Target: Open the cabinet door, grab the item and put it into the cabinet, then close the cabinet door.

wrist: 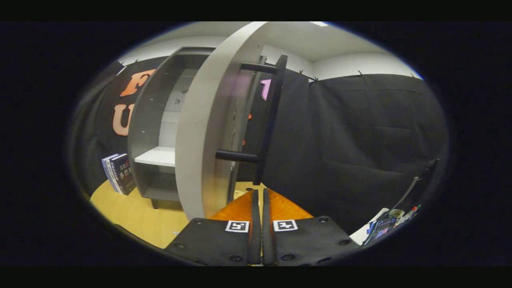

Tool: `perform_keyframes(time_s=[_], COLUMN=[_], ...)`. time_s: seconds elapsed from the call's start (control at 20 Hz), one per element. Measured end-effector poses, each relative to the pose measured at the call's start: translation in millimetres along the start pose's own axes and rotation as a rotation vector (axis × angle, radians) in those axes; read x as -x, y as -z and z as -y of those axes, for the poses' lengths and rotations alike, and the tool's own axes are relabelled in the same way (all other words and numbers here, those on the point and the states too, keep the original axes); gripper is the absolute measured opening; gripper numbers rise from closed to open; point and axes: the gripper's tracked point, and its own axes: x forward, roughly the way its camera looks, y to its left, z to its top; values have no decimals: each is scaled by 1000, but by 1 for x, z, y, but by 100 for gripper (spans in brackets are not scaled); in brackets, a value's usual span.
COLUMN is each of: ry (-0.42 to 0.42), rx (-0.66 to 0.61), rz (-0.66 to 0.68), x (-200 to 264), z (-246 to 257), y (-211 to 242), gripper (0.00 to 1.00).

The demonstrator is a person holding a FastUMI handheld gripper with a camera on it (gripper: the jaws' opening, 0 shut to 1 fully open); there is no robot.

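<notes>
No text can be read — the books' (119, 173) cover lettering is too small and blurred

Recording booth: black cloth wall (360, 132) beyond the fingers, grey cabinet (160, 132) on wooden table (132, 216), books (119, 174) beside it.

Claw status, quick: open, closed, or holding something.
Claw: closed, fingers together with nothing between them, just short of the open cabinet door's handle.
</notes>
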Motion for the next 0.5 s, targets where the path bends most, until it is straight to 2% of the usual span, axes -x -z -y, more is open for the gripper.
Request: perform_keyframes(time_s=[0.25, 0.4, 0.5], ry=[115, 206, 213], rx=[-98, -92, -100], rz=[34, 5, -5], x=[-15, -20, -25], z=[58, 100, 109], y=[-9, 2, 5], gripper=[9, 9, 9])
